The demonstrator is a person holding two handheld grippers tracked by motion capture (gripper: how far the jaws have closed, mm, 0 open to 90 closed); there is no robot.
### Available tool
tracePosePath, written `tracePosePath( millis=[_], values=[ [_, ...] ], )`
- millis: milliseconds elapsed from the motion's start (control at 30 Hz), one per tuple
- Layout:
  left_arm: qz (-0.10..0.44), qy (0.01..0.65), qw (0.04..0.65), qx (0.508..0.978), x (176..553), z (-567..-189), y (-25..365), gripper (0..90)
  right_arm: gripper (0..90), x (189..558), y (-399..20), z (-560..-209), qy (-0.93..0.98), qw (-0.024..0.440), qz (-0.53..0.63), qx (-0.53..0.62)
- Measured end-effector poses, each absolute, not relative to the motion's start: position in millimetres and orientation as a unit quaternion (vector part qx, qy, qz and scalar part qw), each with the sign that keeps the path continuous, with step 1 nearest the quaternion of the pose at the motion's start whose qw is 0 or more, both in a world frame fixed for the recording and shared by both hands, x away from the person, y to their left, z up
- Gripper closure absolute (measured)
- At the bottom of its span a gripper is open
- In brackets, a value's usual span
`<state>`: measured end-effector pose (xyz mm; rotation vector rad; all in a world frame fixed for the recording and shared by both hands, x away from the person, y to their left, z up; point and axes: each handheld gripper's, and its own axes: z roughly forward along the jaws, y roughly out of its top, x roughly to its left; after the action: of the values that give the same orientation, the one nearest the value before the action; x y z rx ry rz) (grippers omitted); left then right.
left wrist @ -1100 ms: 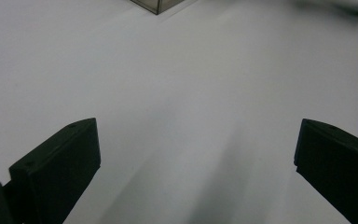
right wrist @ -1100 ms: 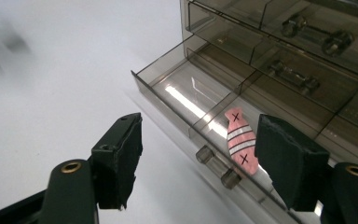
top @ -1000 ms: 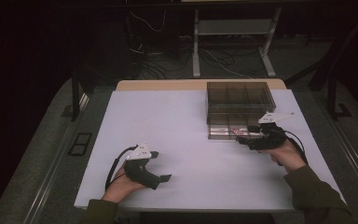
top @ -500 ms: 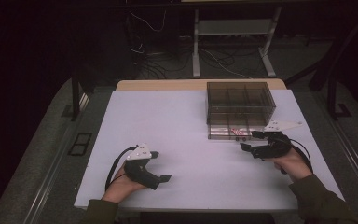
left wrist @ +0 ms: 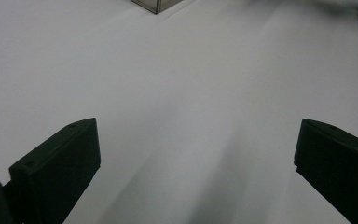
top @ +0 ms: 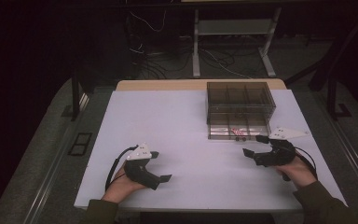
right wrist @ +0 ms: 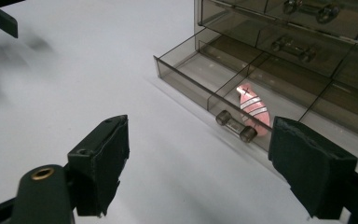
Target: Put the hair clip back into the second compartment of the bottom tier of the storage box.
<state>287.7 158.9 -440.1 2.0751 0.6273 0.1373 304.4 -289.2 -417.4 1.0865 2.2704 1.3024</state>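
Right gripper [right wrist: 196, 154], jaws just widened and empty, hangs just short of the open drawer [right wrist: 200, 74] holding a pink fish-shaped item [right wrist: 253, 108]; closing it by the handle [right wrist: 235, 126] likely follows. Left gripper [top: 156, 165] rests open.
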Motion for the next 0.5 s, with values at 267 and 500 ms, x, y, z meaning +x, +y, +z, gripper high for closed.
tracePosePath(
  millis=[267,500],
  values=[
    [0.056,0.256,0.466,0.845,288,-440,159,0.0,16.5,294,-290,-420,0.795,0.163,0.451,0.372],
    [0.056,0.256,0.466,0.845,287,-440,159,0.0,10.6,285,-292,-425,0.8,0.157,0.447,0.369]
  ],
)
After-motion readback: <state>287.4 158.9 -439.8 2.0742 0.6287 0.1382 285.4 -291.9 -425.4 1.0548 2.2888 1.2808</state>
